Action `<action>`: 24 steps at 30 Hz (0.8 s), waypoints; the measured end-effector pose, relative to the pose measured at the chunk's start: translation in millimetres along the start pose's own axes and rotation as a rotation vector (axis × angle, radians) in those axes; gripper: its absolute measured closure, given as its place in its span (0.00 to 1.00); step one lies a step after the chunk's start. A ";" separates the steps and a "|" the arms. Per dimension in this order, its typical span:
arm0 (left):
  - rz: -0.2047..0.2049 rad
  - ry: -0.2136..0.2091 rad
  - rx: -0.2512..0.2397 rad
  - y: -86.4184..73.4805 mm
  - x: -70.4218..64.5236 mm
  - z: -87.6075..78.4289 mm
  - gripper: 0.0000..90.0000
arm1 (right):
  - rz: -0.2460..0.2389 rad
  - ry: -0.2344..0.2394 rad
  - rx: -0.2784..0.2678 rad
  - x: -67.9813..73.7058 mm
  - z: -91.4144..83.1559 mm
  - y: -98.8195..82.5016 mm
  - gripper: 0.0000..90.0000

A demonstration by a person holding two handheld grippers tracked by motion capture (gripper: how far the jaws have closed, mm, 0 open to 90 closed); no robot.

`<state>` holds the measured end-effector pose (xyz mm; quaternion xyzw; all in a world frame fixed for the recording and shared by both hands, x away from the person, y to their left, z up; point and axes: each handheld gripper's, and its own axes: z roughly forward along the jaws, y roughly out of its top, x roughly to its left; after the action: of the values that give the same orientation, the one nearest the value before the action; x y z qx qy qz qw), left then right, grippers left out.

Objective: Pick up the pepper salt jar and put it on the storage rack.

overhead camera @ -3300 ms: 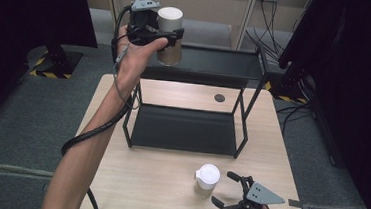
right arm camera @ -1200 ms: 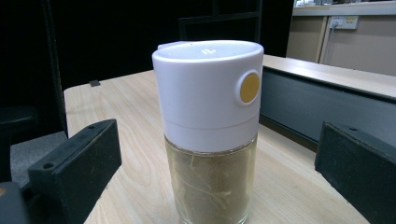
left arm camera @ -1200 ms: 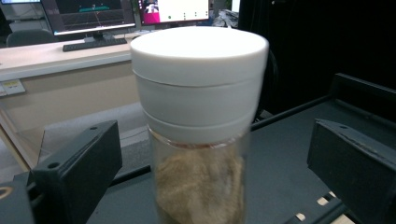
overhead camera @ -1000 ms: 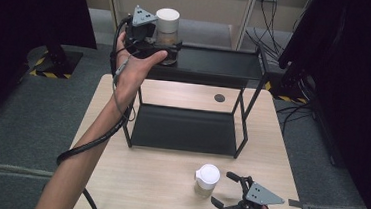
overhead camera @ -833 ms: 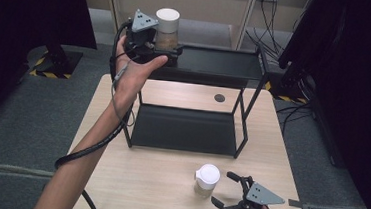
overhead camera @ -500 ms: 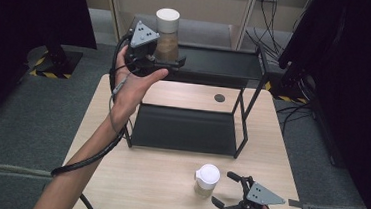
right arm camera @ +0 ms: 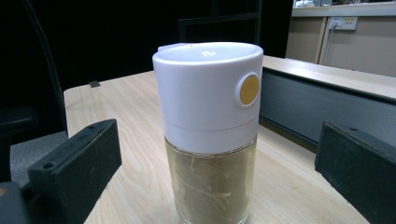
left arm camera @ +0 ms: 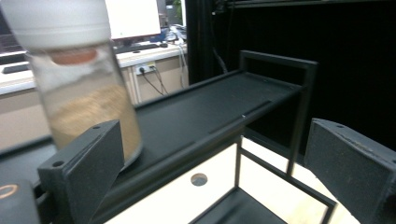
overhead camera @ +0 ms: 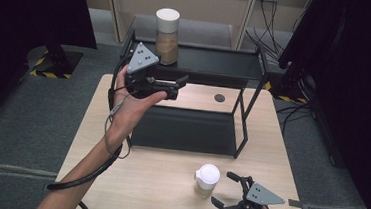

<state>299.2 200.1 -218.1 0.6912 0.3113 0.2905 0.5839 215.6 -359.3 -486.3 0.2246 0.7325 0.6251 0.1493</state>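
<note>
A glass jar with a white lid (overhead camera: pixel 166 35) and brown powder stands alone at the left end of the black rack's top shelf (overhead camera: pixel 217 63). My left gripper (overhead camera: pixel 176 86) hovers open in front of and below it, holding nothing. In the left gripper view the jar (left arm camera: pixel 79 88) rises just beyond the left jaw, outside the open left gripper (left arm camera: pixel 219 172). A second jar with a white lid (overhead camera: pixel 206 180) stands on the table near the front edge. My right gripper (overhead camera: pixel 224 192) rests open just right of it. In the right gripper view this jar (right arm camera: pixel 208 135) stands between the wide jaws, untouched.
The black two-tier rack has a low shelf (overhead camera: pixel 186 129) resting on the wooden table (overhead camera: pixel 132 180). A round hole (overhead camera: pixel 219 97) marks the tabletop behind the rack. Cables (overhead camera: pixel 271 11) and dark screens surround the table on the grey floor.
The left gripper set the jar on the top shelf, let go and drew back toward me and to the right. The right gripper and the front jar stayed still.
</note>
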 end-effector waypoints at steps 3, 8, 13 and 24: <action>0.013 -0.021 0.004 -7.3 -4.4 -3.4 0.05 | -0.001 0.001 -0.001 0.1 -0.1 0.1 0.01; 0.018 -0.041 -0.008 -18.2 -9.9 -10.3 0.05 | -0.001 0.001 -0.001 0.2 0.0 0.1 0.01; 0.020 -0.066 -0.011 -30.6 -13.3 -15.5 0.05 | -0.002 0.002 -0.001 0.6 0.0 0.4 0.01; 0.023 -0.085 -0.008 -56.6 -20.4 -21.8 0.05 | -0.004 0.001 -0.002 0.4 0.1 0.2 0.01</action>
<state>264.4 205.1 -271.5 0.7043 0.2768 0.2688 0.5958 215.3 -359.0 -486.1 0.2229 0.7323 0.6257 0.1504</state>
